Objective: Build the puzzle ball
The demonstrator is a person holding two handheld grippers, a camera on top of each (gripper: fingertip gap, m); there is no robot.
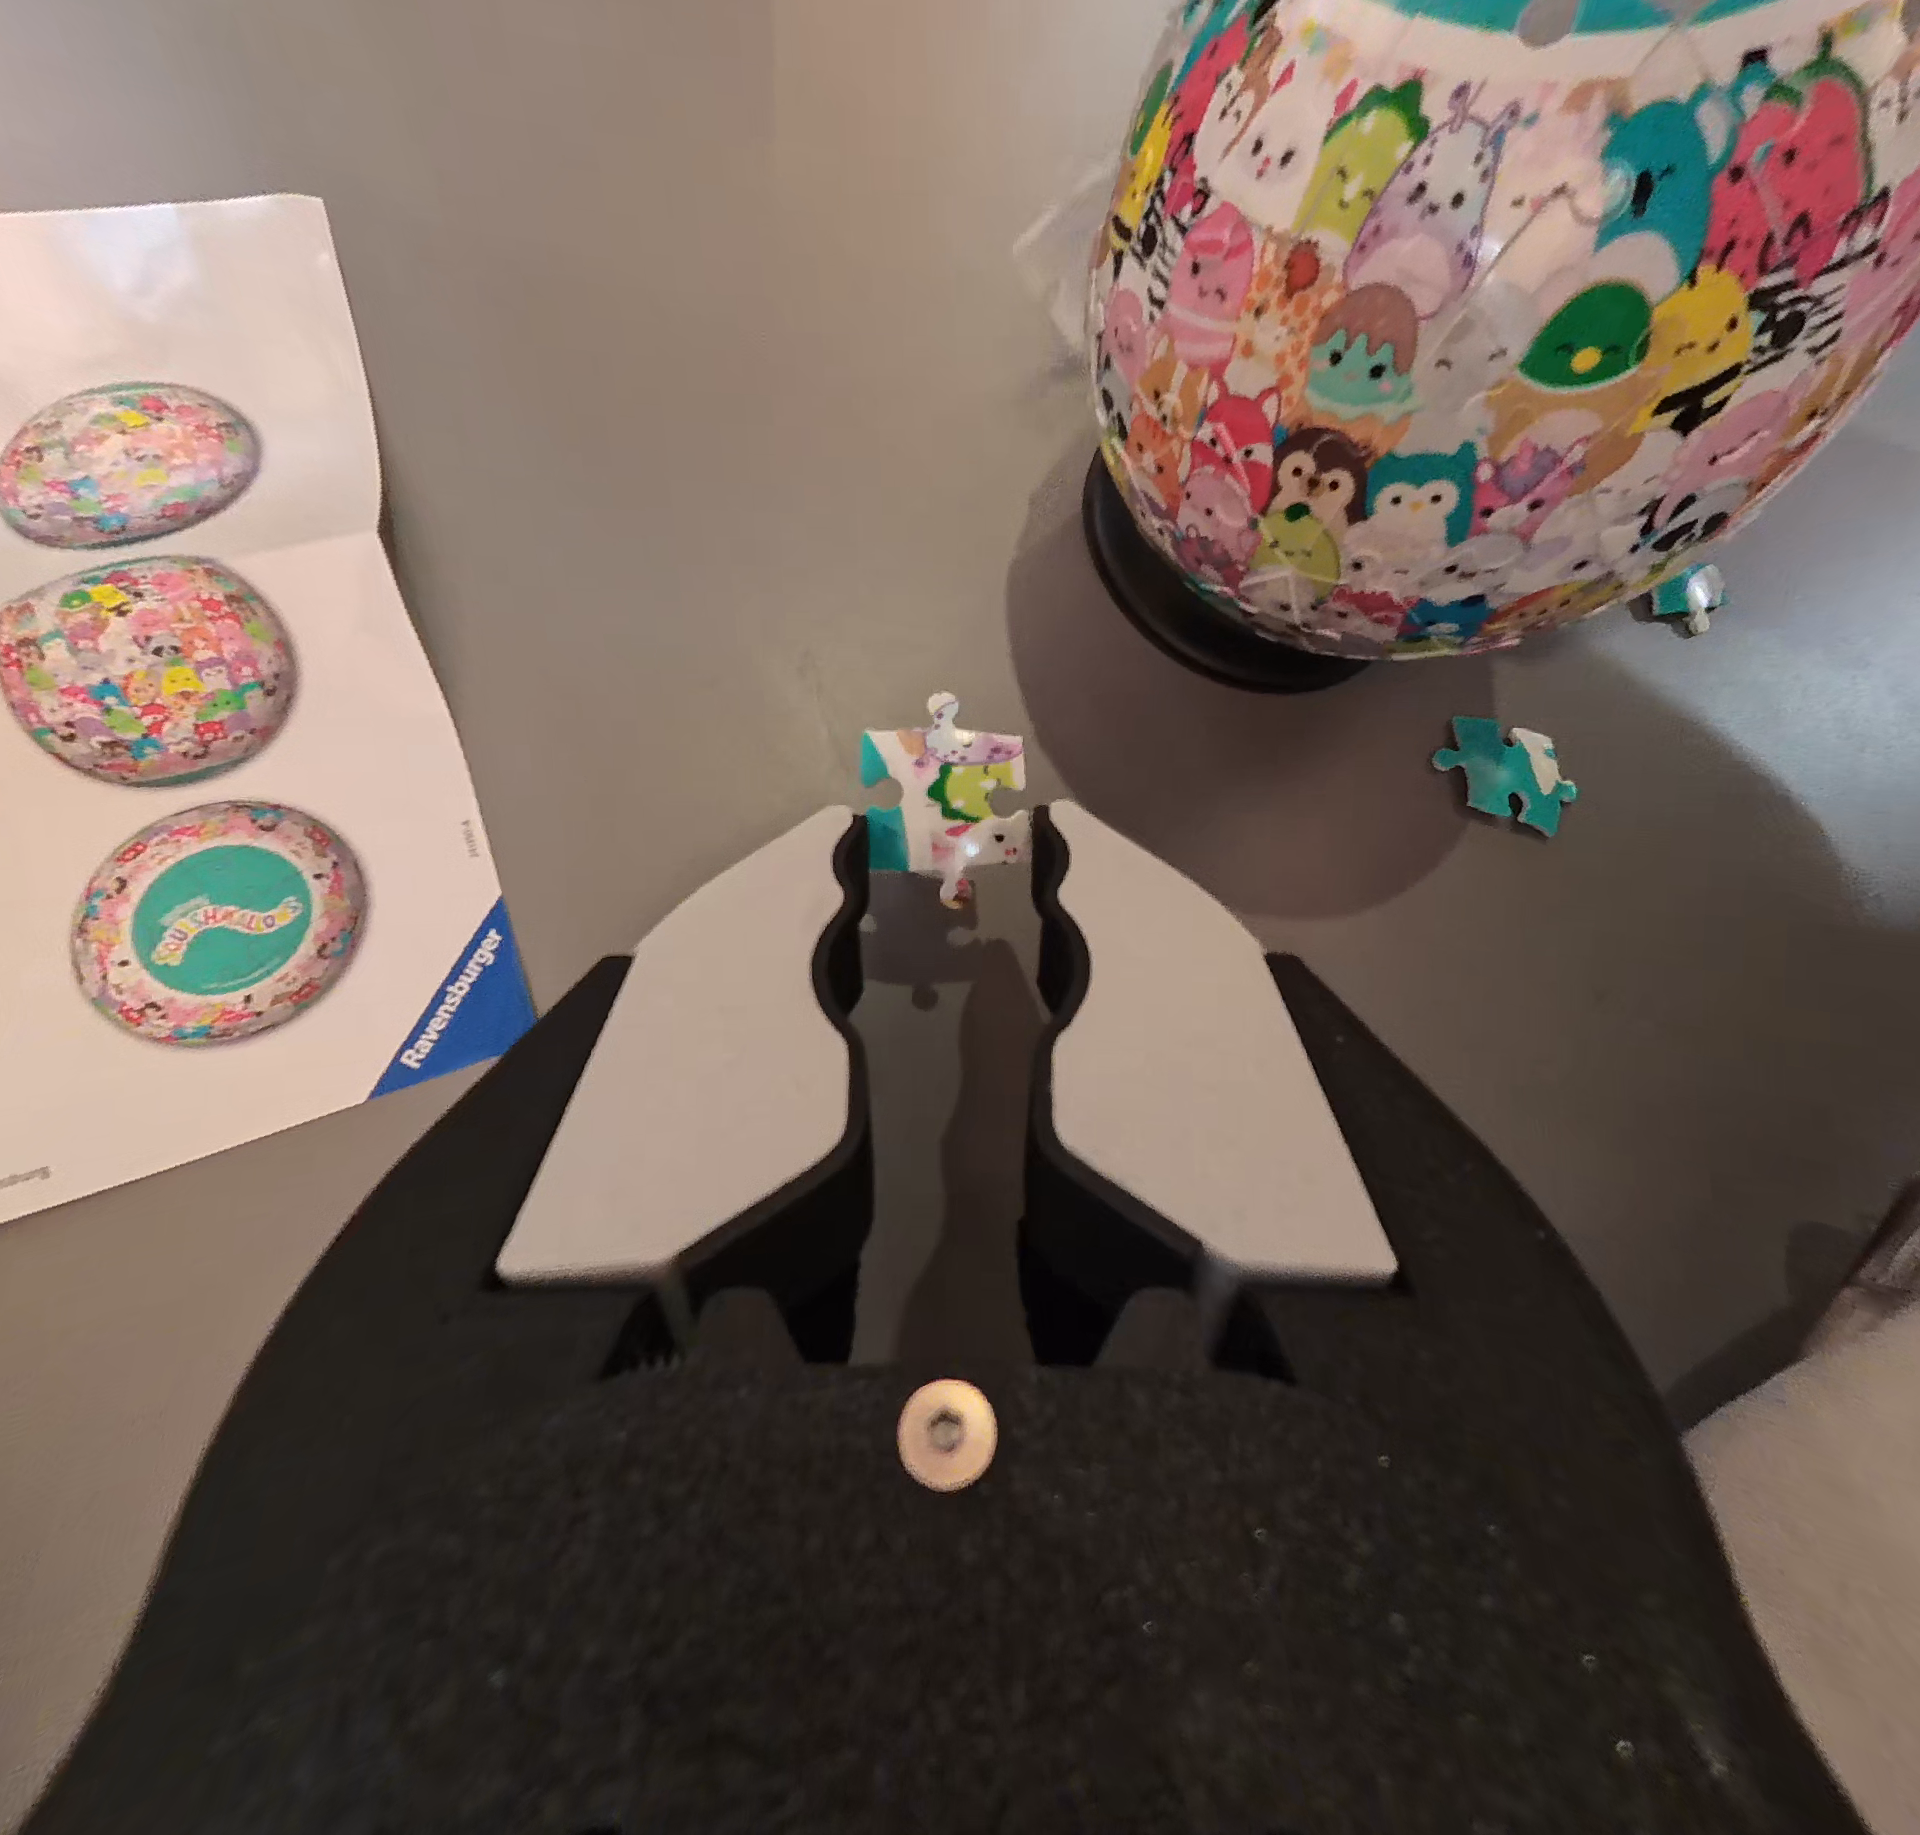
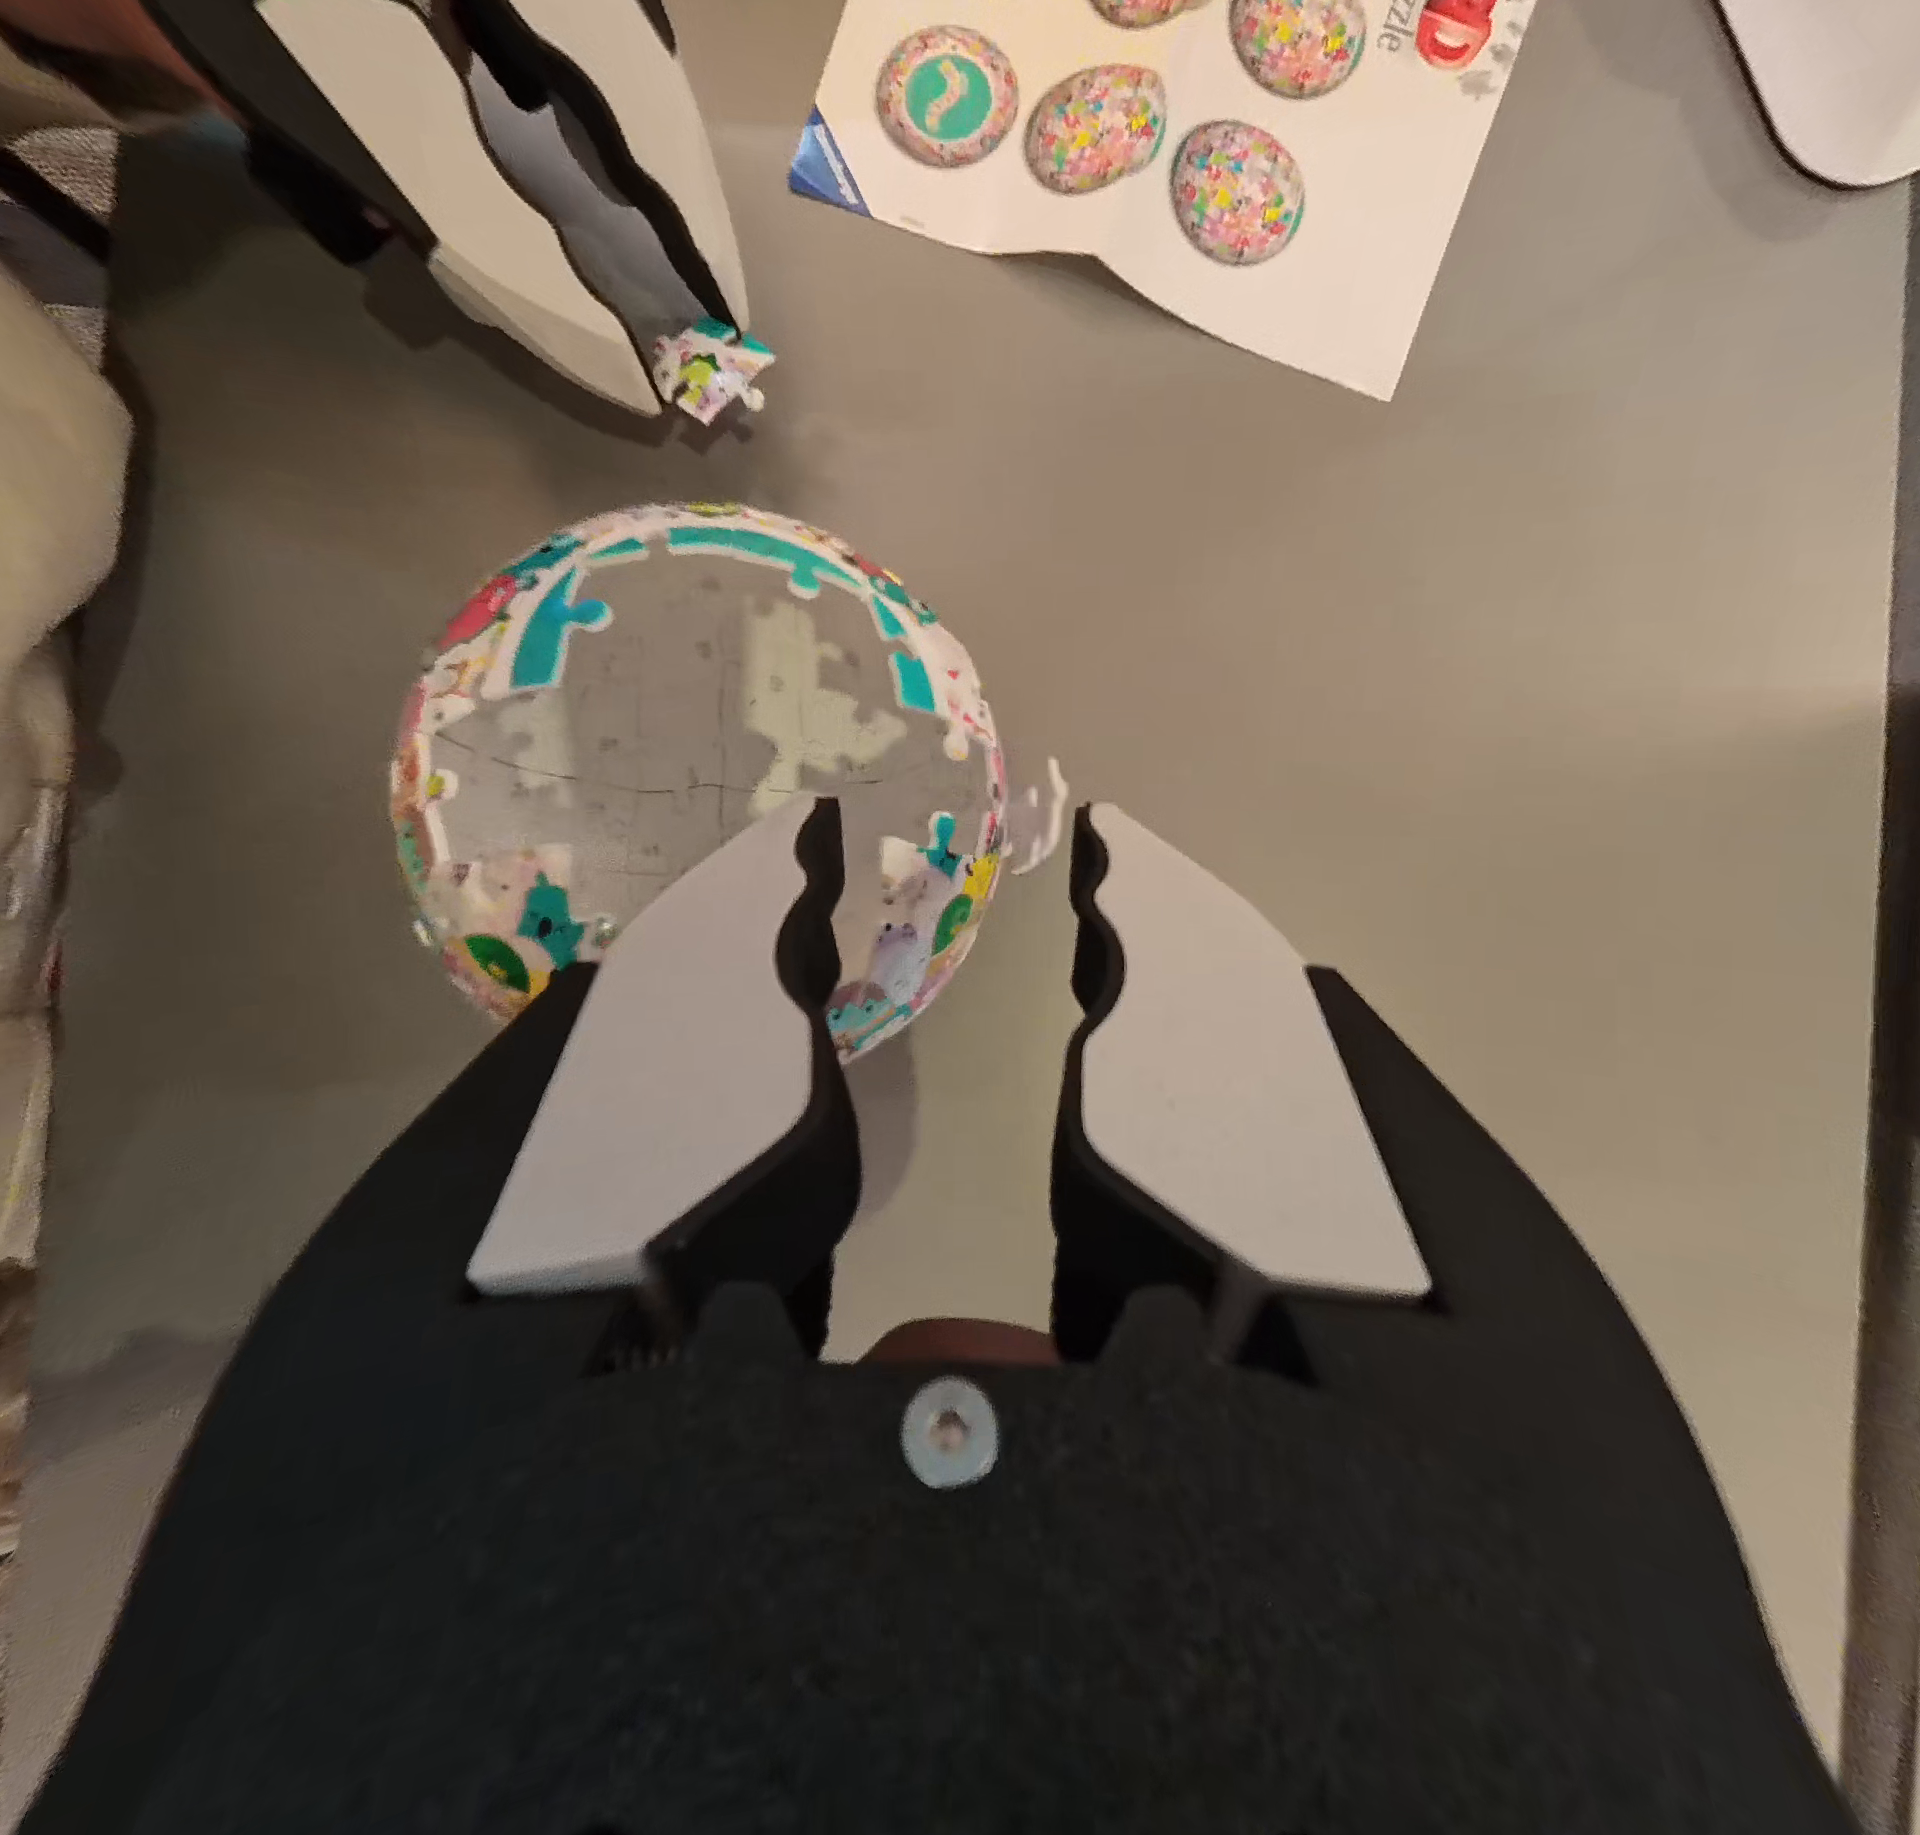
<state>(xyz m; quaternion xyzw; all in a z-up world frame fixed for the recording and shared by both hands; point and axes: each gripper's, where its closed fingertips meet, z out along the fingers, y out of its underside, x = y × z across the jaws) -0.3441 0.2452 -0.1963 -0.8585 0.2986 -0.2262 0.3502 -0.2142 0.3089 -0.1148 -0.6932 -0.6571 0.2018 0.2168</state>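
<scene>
The puzzle ball (image 1: 1475,331), covered in colourful cartoon animals, stands on a black ring stand (image 1: 1174,611) at the upper right of the left wrist view. Its top is open; in the right wrist view the ball (image 2: 686,746) shows a wide gap with a grey inside. My left gripper (image 1: 945,835) is shut on a puzzle piece (image 1: 940,798) and holds it above the table, left of the ball; it also shows in the right wrist view (image 2: 707,372). My right gripper (image 2: 951,829) is open and empty above the ball's near right side.
A folded instruction sheet (image 1: 208,663) with ball pictures lies on the grey table at the left; it shows in the right wrist view (image 2: 1174,133) too. A loose teal piece (image 1: 1507,772) and another small piece (image 1: 1688,596) lie beside the stand. My hands' fingertips stand some 15 centimetres from each other.
</scene>
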